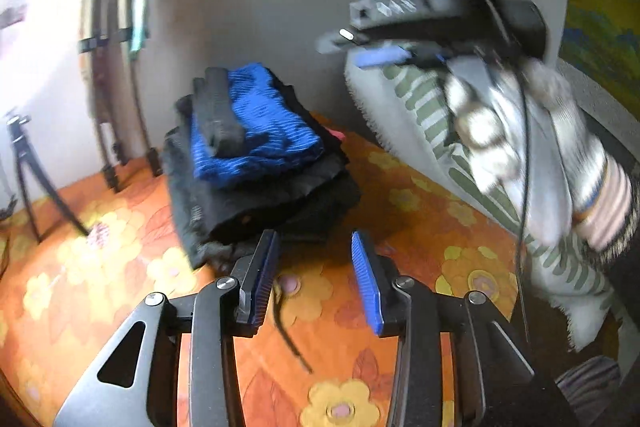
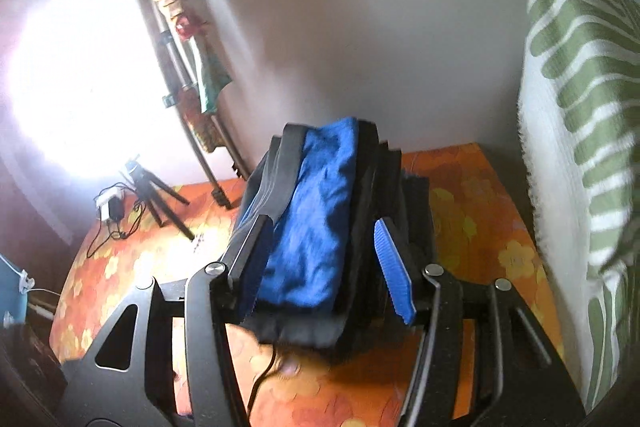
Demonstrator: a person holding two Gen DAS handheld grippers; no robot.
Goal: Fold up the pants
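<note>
A stack of folded clothes (image 1: 256, 163) lies on the orange flowered bedspread (image 1: 360, 347): black pants at the bottom, a blue folded piece (image 1: 260, 131) with a black band on top. My left gripper (image 1: 316, 279) is open and empty, just in front of the stack. The right gripper (image 1: 372, 47) shows in the left wrist view, high above the stack's right side. In the right wrist view the same stack (image 2: 320, 227) fills the middle, and my right gripper (image 2: 324, 267) is open with its jaws either side of the blue piece, not closed on it.
A white pillow with green stripes (image 2: 580, 147) leans against the wall on the right. A small black tripod (image 2: 148, 187) and a charger with cables (image 2: 110, 209) stand at the far left of the bed. A folded stand (image 1: 116, 87) leans in the corner.
</note>
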